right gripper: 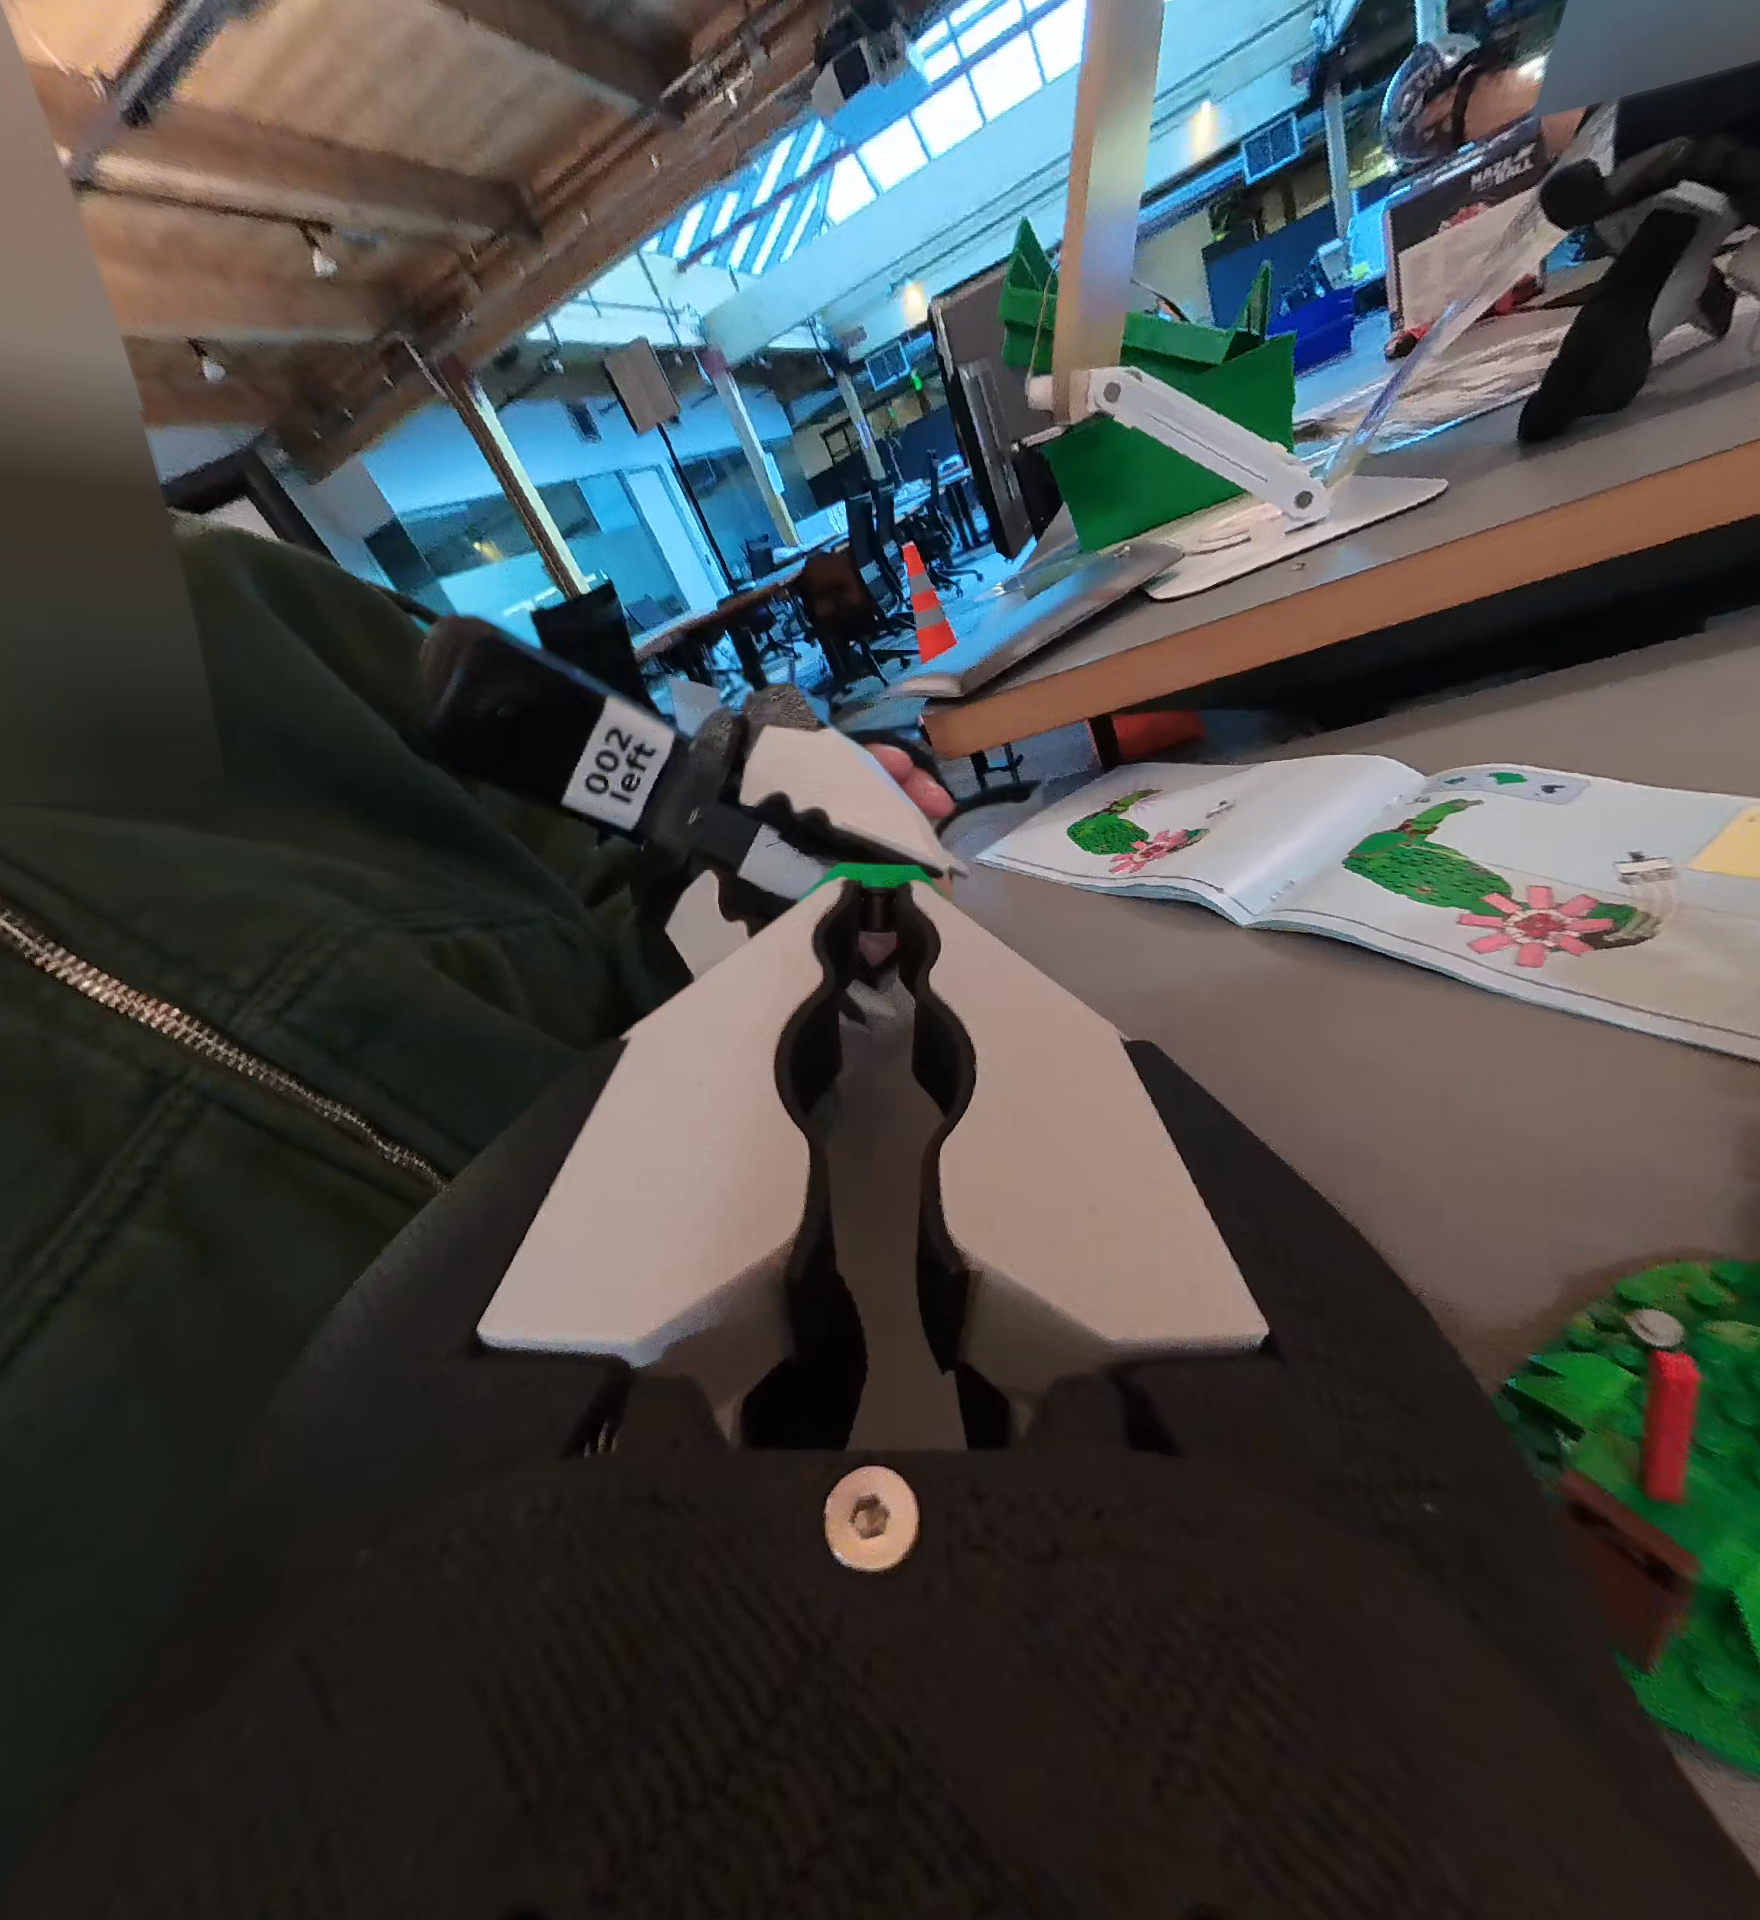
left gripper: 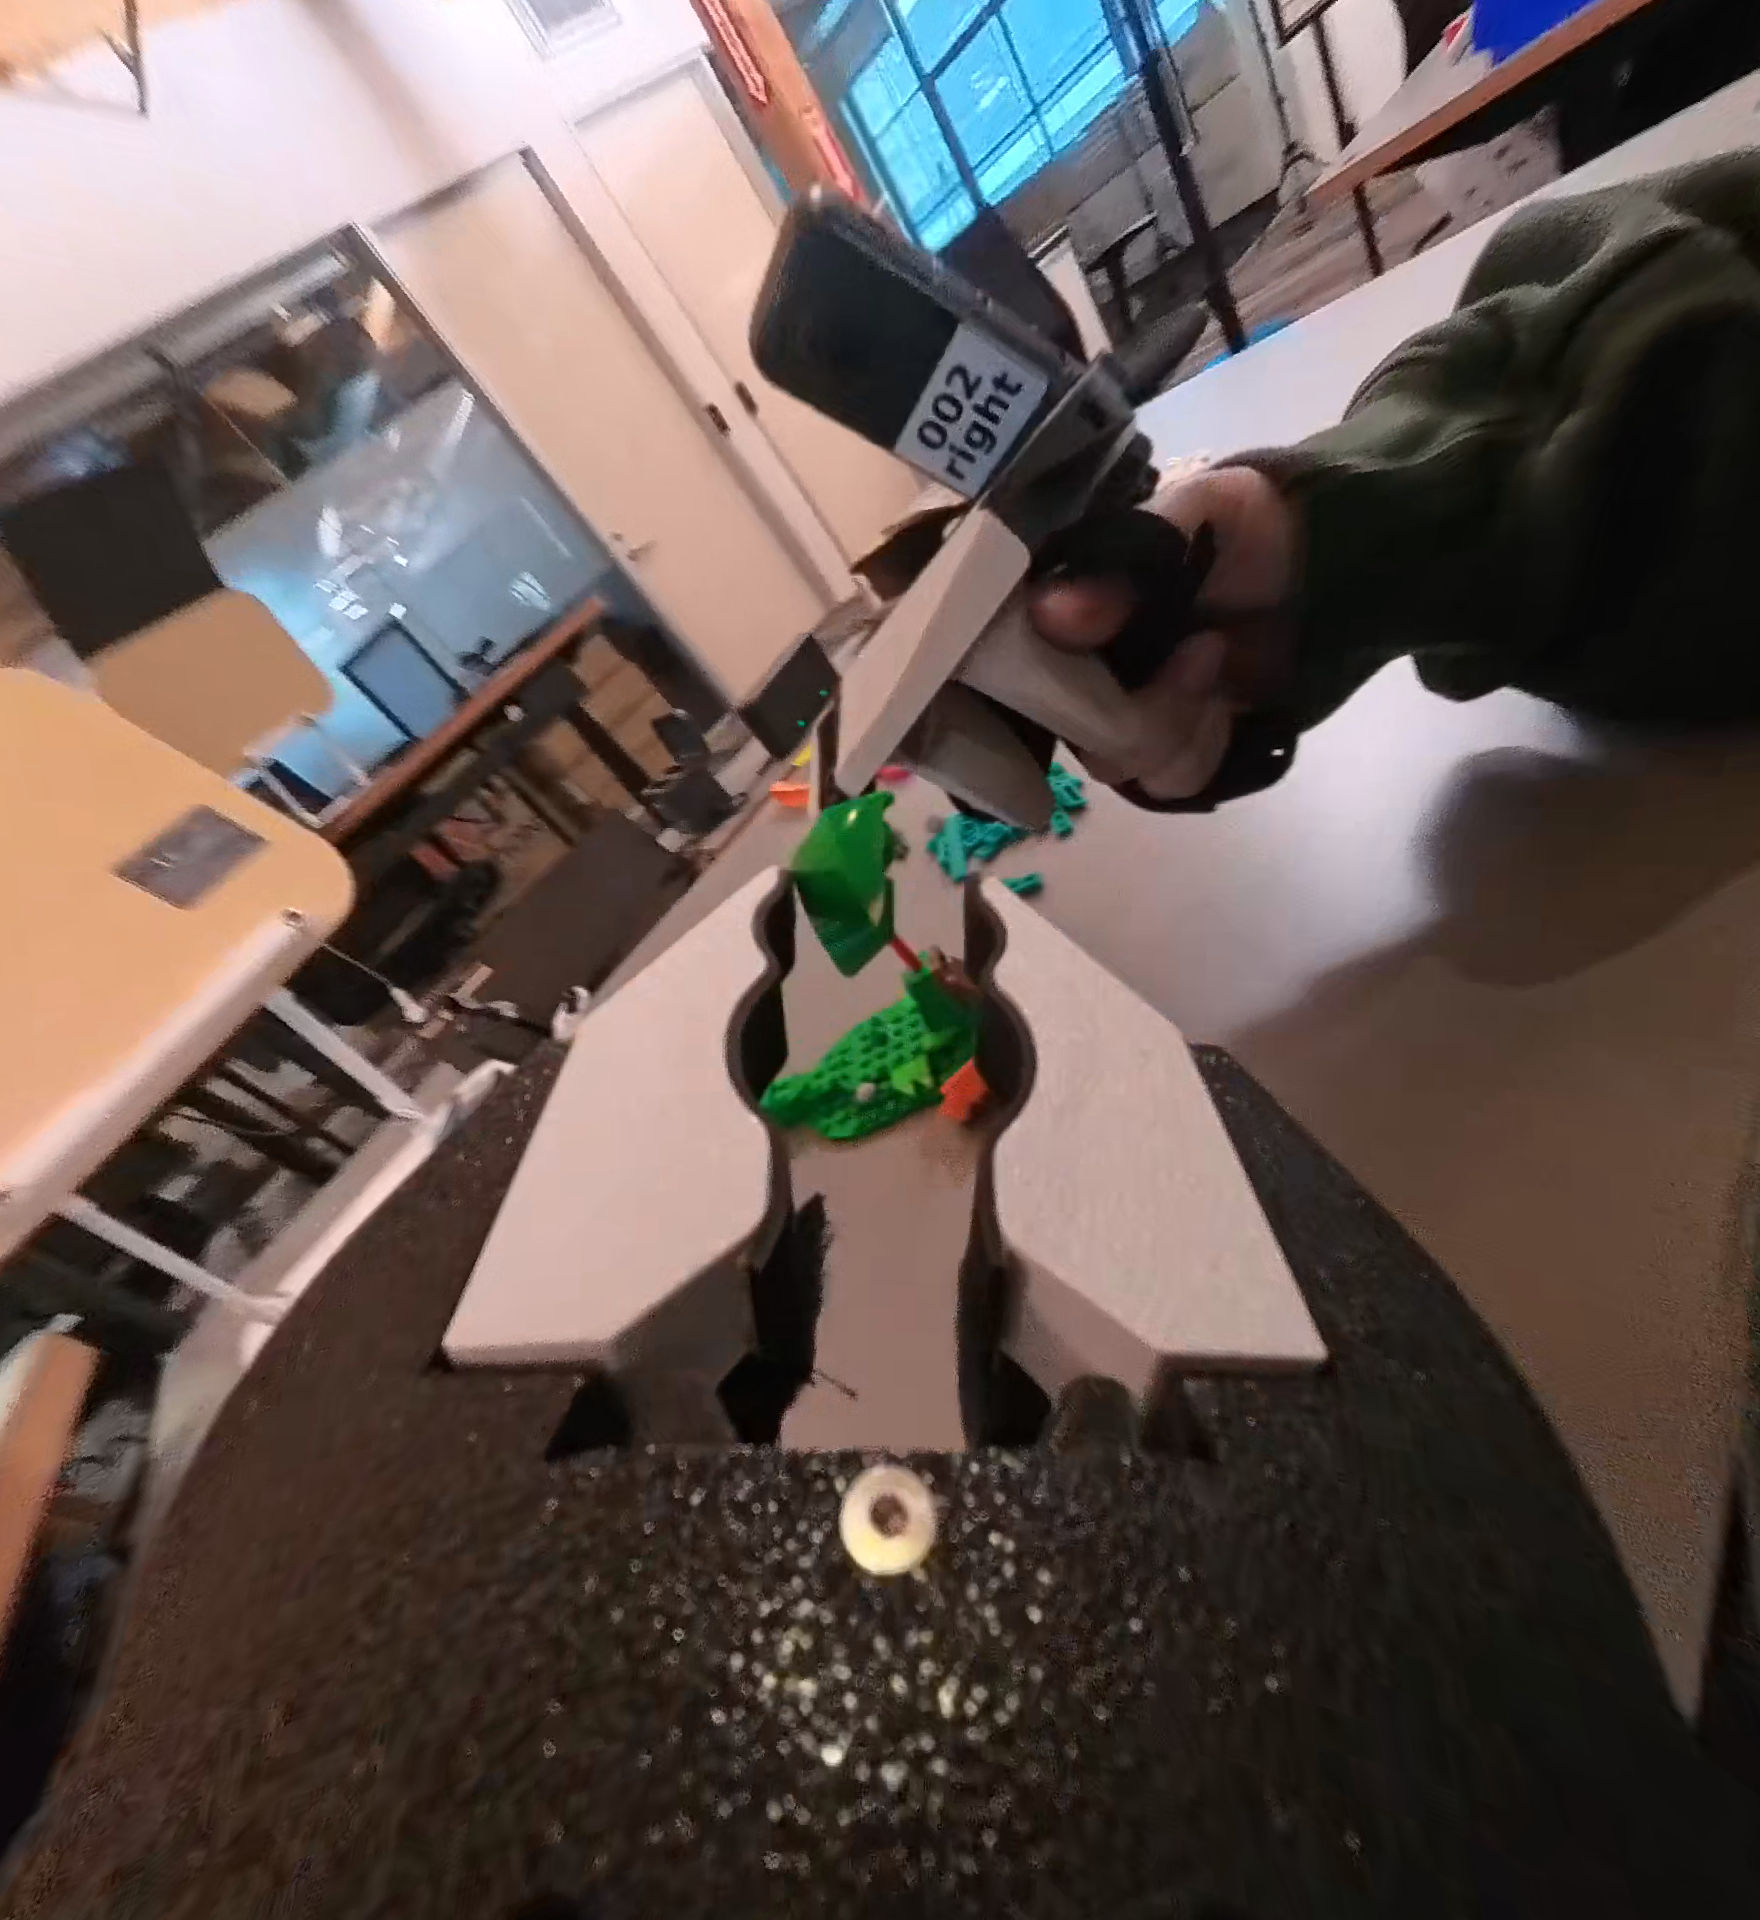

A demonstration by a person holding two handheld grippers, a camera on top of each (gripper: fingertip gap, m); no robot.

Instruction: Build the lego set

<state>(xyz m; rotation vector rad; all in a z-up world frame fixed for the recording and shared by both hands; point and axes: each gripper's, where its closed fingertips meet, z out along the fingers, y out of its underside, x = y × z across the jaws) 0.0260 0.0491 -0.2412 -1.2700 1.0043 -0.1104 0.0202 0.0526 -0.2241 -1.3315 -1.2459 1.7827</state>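
A small green Lego piece (left gripper: 843, 883) hangs in the air above the table. In the right wrist view my right gripper (right gripper: 874, 902) has its tips closed on this piece (right gripper: 871, 878). My left gripper (left gripper: 881, 888) is open; the piece sits by its left fingertip and does not reach the other finger. The right gripper (left gripper: 923, 800) comes down from the upper right in the left wrist view, held by a hand in a dark green sleeve. The green build (left gripper: 871, 1060) lies on the table below, with a red rod (right gripper: 1671, 1423) standing on it (right gripper: 1728, 1558).
An open instruction booklet (right gripper: 1427, 873) lies on the grey table (left gripper: 1478, 1143). Loose teal bricks (left gripper: 1001, 831) are scattered behind the build. A tan chair (left gripper: 76, 935) stands left of the table edge. Another desk with a lamp arm (right gripper: 1198, 447) is behind. Both grippers' tips are roughly 15 cm from the red rod (right gripper: 1671, 1423).
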